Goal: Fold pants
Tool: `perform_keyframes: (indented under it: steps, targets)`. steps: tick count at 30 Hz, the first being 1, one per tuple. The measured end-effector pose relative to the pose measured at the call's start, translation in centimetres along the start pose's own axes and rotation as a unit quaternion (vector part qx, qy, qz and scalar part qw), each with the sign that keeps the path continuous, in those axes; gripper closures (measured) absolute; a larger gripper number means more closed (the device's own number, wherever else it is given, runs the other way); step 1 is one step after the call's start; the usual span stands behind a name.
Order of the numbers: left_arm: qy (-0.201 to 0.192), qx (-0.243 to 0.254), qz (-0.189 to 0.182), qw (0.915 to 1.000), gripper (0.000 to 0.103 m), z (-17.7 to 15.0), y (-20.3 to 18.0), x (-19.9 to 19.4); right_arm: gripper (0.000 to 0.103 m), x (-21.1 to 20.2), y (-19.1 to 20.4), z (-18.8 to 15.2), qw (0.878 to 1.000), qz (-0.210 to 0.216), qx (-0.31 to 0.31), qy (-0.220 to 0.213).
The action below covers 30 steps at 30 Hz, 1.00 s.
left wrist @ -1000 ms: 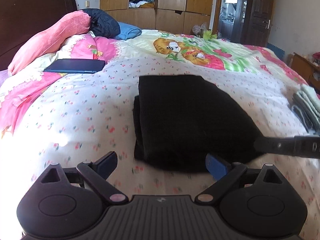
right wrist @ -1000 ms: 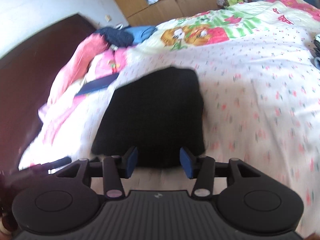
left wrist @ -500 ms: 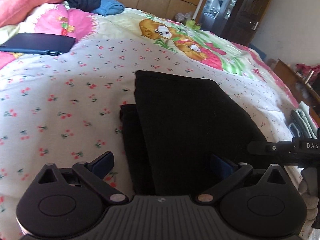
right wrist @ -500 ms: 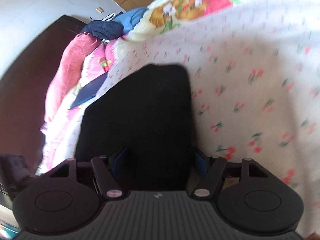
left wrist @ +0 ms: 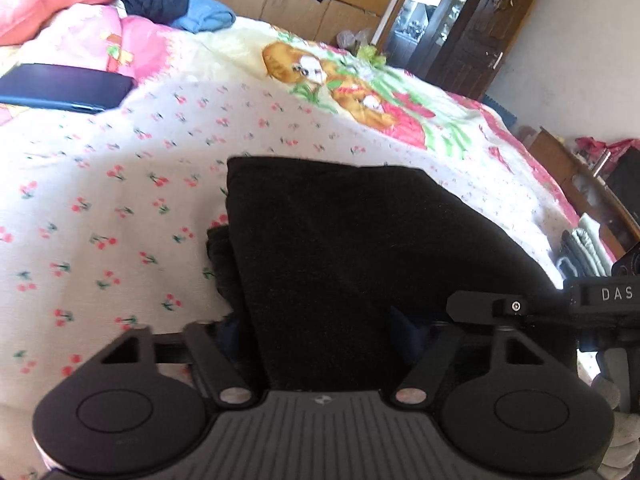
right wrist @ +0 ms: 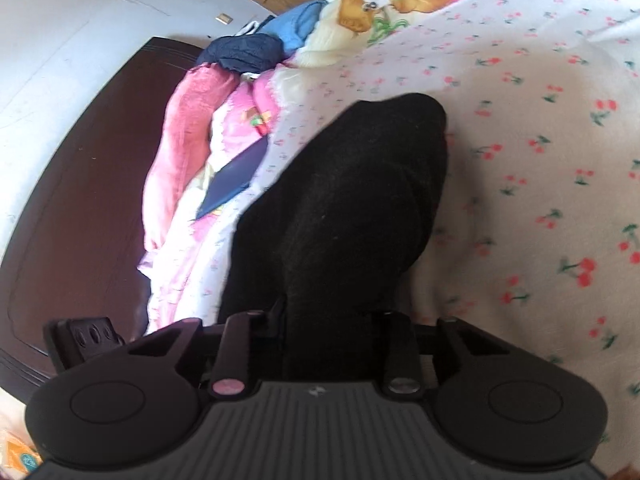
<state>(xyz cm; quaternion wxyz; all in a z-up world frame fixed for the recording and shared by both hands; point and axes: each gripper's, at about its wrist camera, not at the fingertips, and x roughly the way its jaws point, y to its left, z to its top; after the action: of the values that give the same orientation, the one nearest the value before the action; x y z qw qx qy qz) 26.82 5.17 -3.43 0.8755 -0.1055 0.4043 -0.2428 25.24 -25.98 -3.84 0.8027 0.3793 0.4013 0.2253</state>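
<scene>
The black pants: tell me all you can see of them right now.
The black pants lie folded into a thick, matte, soft-looking block on the cherry-print bedspread, with a lower layer sticking out along one side. Their near edge sits between the fingers of both claws, left claw and right claw, whose jaws are closing on the fabric.

Both grippers have advanced from positions short of the folded black pants (left wrist: 360, 248) to positions over the near edge of the pants. The left gripper (left wrist: 320, 330), previously fully spread with bare bedsheet (left wrist: 100, 208) between its fingers, now straddles the near left part of the pants, and its jaws are closing. The right gripper (right wrist: 328, 320) has rolled, so the right wrist view is tilted further. Its jaws are closing, with a raised bunch of pants fabric between them.
</scene>
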Motion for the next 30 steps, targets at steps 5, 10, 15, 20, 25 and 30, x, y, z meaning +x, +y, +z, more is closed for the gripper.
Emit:
perform_keyframes:
  steps: [5,10,15,20,25,30]
  targets:
    - [-0.043,-0.045,-0.027,0.9977,0.035,1.1,3.1,-4.8,0.075,-0.2,4.9,0.1,0.998,0.056,-0.036,0.002]
    - [-0.080,-0.030,0.026,0.9960,0.035,2.8,6.0,-11.0,0.075,3.8,8.6,0.3,0.991,0.133,-0.011,0.026]
    - [-0.075,-0.005,0.134,0.9881,0.033,2.4,10.3,-13.8,0.071,11.5,10.8,-1.9,0.985,0.143,-0.001,0.092]
    - [-0.041,-0.048,0.171,0.9832,0.029,-0.7,15.5,-11.9,0.059,17.1,10.5,-5.0,0.991,-0.005,-0.055,0.121]
    - [-0.077,0.002,0.203,0.9761,0.029,-0.5,12.8,-14.6,0.058,10.9,12.2,-5.3,0.992,-0.043,-0.111,0.042]
    - [-0.106,0.026,0.224,0.9686,0.029,0.2,11.8,-15.1,0.058,10.1,16.0,-7.2,0.980,-0.026,-0.196,0.004]
